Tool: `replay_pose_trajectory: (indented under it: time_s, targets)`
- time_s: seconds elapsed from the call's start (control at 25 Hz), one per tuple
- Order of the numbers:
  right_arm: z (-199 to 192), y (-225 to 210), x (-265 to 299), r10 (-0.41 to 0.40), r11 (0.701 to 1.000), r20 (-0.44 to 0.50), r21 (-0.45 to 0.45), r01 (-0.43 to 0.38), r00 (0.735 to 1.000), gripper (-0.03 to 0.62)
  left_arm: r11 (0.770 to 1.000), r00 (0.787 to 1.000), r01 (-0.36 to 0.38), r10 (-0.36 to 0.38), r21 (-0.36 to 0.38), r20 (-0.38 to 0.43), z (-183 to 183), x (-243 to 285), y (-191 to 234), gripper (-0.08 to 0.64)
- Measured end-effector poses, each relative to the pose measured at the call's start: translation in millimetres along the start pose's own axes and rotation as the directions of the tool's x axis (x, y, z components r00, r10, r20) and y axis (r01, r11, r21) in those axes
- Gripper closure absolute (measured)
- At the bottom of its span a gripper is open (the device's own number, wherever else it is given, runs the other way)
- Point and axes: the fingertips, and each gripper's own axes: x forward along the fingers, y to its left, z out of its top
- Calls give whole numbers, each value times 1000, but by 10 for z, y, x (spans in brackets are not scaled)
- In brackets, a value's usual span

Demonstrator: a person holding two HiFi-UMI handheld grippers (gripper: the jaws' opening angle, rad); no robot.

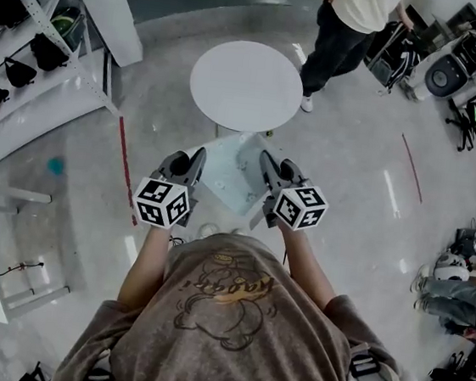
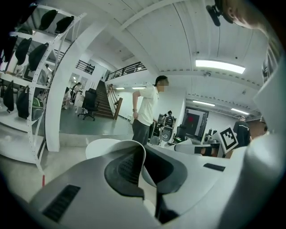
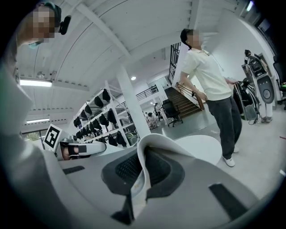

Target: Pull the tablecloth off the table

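Note:
The round white table point(image 1: 246, 85) stands bare on the floor ahead of me, and shows too in the left gripper view point(image 2: 100, 146) and the right gripper view point(image 3: 210, 147). A pale, thin tablecloth point(image 1: 227, 174) hangs stretched between my two grippers, off the table and close to my chest. My left gripper point(image 1: 197, 157) is shut on its left edge, a white fold point(image 2: 142, 163) pinched between the jaws. My right gripper point(image 1: 267, 159) is shut on the right edge, where another fold point(image 3: 142, 167) curls up between the jaws.
A person point(image 1: 346, 27) in a light top and dark trousers stands just beyond the table. White shelving point(image 1: 33, 42) with dark bags runs along the left, beside a white pillar point(image 1: 106, 0). Equipment and chairs point(image 1: 457, 69) crowd the right side. Red tape point(image 1: 125, 168) marks the floor.

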Motion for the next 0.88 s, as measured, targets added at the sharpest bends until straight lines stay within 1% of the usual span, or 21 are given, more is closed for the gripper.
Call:
replay_pose_trajectory:
  time_s: [0.24, 0.48, 0.88]
  targets:
    - [-44, -40, 11, 2, 1000, 1, 13, -2, 1000, 577, 1000, 1000, 6, -6, -16, -7, -48, 31, 27, 538]
    - [13, -110, -9, -3, 1000, 10, 29, 2, 1000, 578, 1000, 1000, 9, -10, -24, -10, 5, 116, -10, 538]
    - [-4, -102, -14, -9, 1000, 10, 28, 9, 1000, 578, 1000, 1000, 10, -10, -29, -9, -39, 104, -1, 538]
